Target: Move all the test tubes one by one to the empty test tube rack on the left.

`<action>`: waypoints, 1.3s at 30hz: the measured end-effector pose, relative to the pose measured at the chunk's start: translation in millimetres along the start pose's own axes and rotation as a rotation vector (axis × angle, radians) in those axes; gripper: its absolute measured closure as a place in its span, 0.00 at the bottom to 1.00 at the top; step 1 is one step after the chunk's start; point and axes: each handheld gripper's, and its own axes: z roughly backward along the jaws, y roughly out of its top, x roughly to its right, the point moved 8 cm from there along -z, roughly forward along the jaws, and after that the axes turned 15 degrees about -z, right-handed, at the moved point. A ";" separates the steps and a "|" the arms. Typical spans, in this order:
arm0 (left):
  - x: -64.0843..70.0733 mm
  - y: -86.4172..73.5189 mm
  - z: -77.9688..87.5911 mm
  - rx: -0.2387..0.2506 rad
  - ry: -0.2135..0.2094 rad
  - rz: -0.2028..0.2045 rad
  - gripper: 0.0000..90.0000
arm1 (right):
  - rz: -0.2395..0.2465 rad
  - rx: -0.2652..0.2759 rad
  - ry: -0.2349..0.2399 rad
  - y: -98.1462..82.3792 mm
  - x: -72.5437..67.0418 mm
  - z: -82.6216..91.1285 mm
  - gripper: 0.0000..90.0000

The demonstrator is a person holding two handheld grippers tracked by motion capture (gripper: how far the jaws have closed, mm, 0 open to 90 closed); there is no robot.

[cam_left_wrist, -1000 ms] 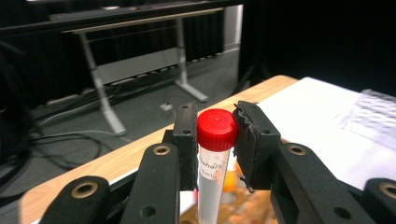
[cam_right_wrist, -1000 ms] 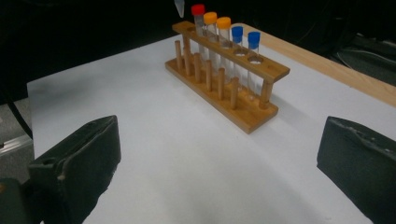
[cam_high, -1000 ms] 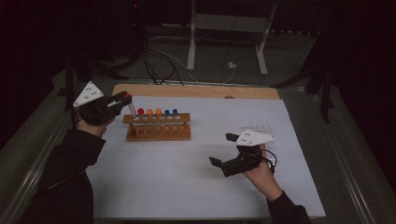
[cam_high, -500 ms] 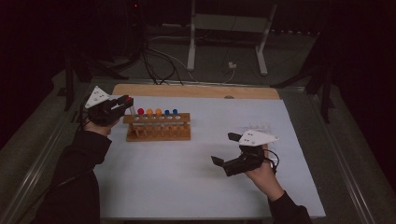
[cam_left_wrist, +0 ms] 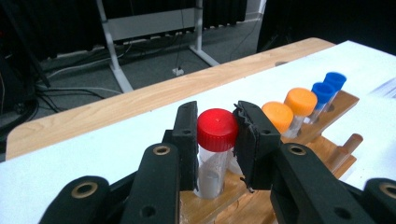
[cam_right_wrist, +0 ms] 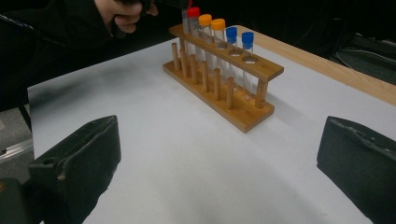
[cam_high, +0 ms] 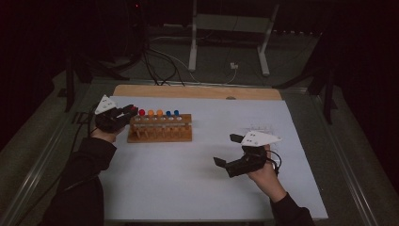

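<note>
White sheeting covers the surface (cam_high: pixel 188 179); near its far left corner a rack (cam_left_wrist: pixel 322 154) holds the red-capped tube (cam_left_wrist: pixel 215 140), light, slick, breakable. Left gripper (cam_left_wrist: pixel 216 140) jaws clamp it just under the cap; right gripper (cam_right_wrist: pixel 219 168) jaws gape empty.

High view: dim, dark surroundings; only the white table sheet (cam_high: pixel 207 165) reads bright. Gripper views are better lit, apparently from overhead. Near jaws at the bottom edge appear soft, slightly defocused.

Dark room, grey floor (cam_high: pixel 291 61), white stand (cam_high: pixel 230 28).
</note>
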 end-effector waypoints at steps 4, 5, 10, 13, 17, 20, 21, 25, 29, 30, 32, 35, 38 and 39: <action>1.0 -5.4 -2.4 -0.009 0.001 0.004 0.80 | 0.006 0.000 -0.005 0.2 0.1 0.3 0.00; 1.2 -6.4 -2.7 -0.011 0.000 0.005 0.80 | 0.006 -0.001 -0.003 0.0 -0.1 0.2 0.00; 1.2 -7.5 -1.8 -0.008 0.003 0.009 0.80 | 0.004 -0.002 -0.002 0.0 0.1 0.4 0.00; 1.4 -7.5 -1.1 -0.011 0.004 0.009 0.80 | 0.004 0.000 -0.003 0.3 0.6 0.9 0.00; 2.3 -7.9 -0.7 -0.017 0.005 0.001 0.80 | -0.001 0.003 -0.003 0.9 0.8 1.8 0.00; 2.2 -7.9 -0.2 -0.024 -0.001 0.007 0.79 | -0.001 0.002 -0.003 0.9 0.9 1.8 0.00; 2.1 -7.8 0.0 -0.027 -0.002 0.005 0.79 | -0.001 0.001 -0.003 0.8 0.9 1.7 0.00; 2.4 -4.4 4.7 -0.019 -0.004 0.015 0.74 | -0.001 0.002 -0.003 1.1 1.0 2.0 0.00; 3.9 4.7 17.6 0.005 -0.026 0.010 0.57 | -0.004 0.005 -0.004 1.5 2.4 3.1 0.00; 4.3 5.9 20.9 0.005 -0.031 0.012 0.54 | -0.003 0.005 -0.005 1.6 2.4 3.3 0.00; 7.0 7.9 28.1 0.015 -0.049 0.018 0.45 | 0.000 0.006 -0.004 1.8 1.9 3.7 0.00; 12.6 9.0 38.7 0.020 -0.063 0.020 0.34 | -0.002 0.010 -0.003 2.6 1.8 4.3 0.00; 22.2 9.3 48.5 0.027 -0.092 0.021 0.22 | -0.001 0.012 -0.003 2.9 1.8 4.7 0.00; 25.7 8.8 51.7 0.025 -0.097 0.014 0.18 | -0.001 0.012 -0.002 2.9 1.9 4.8 0.00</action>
